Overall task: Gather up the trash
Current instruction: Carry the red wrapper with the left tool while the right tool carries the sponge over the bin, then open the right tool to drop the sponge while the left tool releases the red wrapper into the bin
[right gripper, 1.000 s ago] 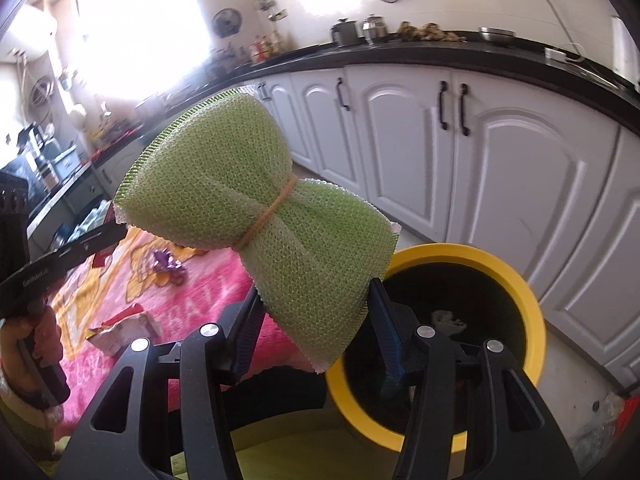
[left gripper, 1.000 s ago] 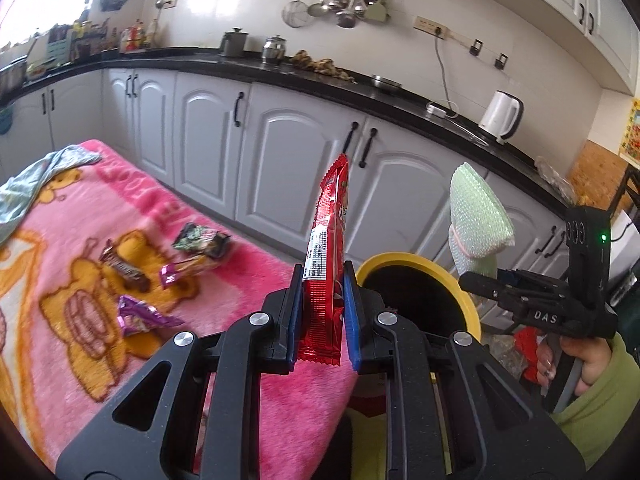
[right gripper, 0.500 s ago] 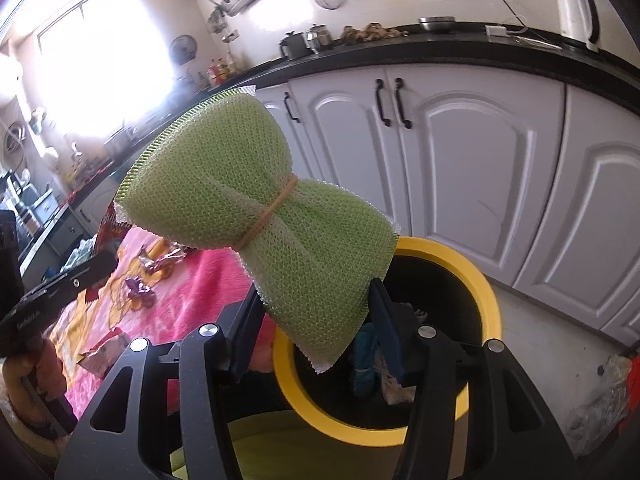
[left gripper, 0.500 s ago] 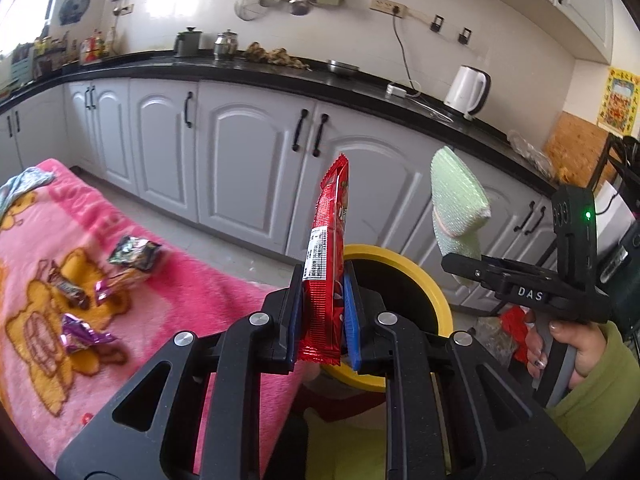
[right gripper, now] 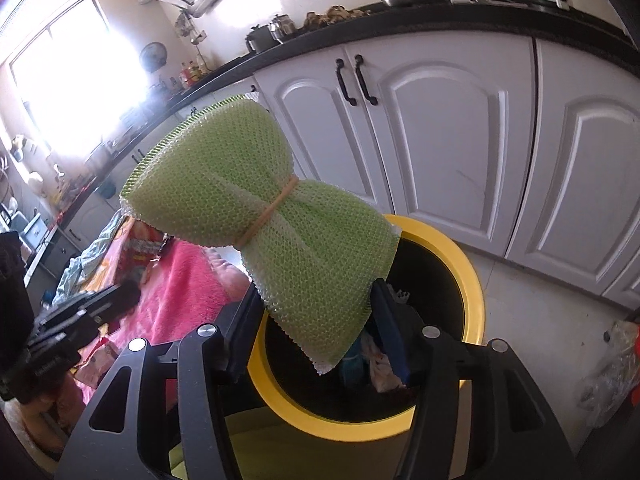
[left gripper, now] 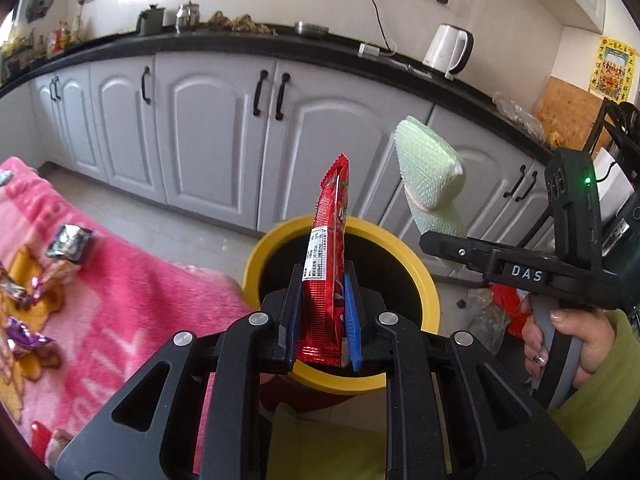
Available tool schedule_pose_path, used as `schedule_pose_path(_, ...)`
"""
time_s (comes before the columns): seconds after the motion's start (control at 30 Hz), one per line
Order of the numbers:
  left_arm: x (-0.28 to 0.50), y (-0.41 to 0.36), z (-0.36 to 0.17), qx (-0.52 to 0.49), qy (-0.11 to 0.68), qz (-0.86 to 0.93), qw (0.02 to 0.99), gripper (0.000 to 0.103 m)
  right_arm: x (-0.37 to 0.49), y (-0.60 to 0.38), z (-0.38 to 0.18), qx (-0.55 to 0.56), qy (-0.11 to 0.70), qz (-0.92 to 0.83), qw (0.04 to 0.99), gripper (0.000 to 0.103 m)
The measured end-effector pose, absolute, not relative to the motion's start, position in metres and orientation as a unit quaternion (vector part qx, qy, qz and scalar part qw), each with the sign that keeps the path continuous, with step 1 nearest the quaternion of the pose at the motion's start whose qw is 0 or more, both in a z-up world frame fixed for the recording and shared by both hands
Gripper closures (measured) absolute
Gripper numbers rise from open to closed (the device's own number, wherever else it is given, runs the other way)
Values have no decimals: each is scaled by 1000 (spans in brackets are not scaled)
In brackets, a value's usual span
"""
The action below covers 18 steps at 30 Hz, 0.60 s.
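My left gripper (left gripper: 322, 312) is shut on a red snack wrapper (left gripper: 330, 264) that stands upright over the mouth of the yellow-rimmed bin (left gripper: 416, 264). A hand holds my right gripper (right gripper: 316, 300) just right of it, above the same bin (right gripper: 472, 280). A green mesh sponge (right gripper: 248, 184), tied with a rubber band, sticks up between its fingers. Those jaws are opening, and the sponge's lower end still touches both pads. In the left wrist view the sponge (left gripper: 428, 168) shows edge-on. Trash lies inside the bin.
A pink blanket (left gripper: 120, 300) to the left carries several candy wrappers (left gripper: 68, 240). White cabinets (left gripper: 216, 140) under a black counter run behind the bin, with a kettle (left gripper: 448, 52) on top. A plastic bag (right gripper: 608, 364) lies on the floor to the right.
Both grippers have moved away from the blanket toward the bin, which now sits beneath them. The right fingers stand slightly wider around the sponge.
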<state>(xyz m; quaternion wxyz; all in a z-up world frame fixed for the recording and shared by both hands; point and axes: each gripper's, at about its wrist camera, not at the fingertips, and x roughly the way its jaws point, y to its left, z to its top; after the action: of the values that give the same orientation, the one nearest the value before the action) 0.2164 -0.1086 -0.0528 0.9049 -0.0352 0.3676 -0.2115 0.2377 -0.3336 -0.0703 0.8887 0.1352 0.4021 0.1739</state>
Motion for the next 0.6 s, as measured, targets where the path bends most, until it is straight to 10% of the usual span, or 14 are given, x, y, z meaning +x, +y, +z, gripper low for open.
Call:
schedule_pose_path(0.23, 235, -123, -70, -28, 386, -209, 898, 86, 239, -347, -79, 157, 410, 155, 885, 41)
schedule_pose_path(0.6, 239, -120, -82, -34, 397, -193, 896, 40, 238, -357, -79, 172, 405, 142, 887, 36)
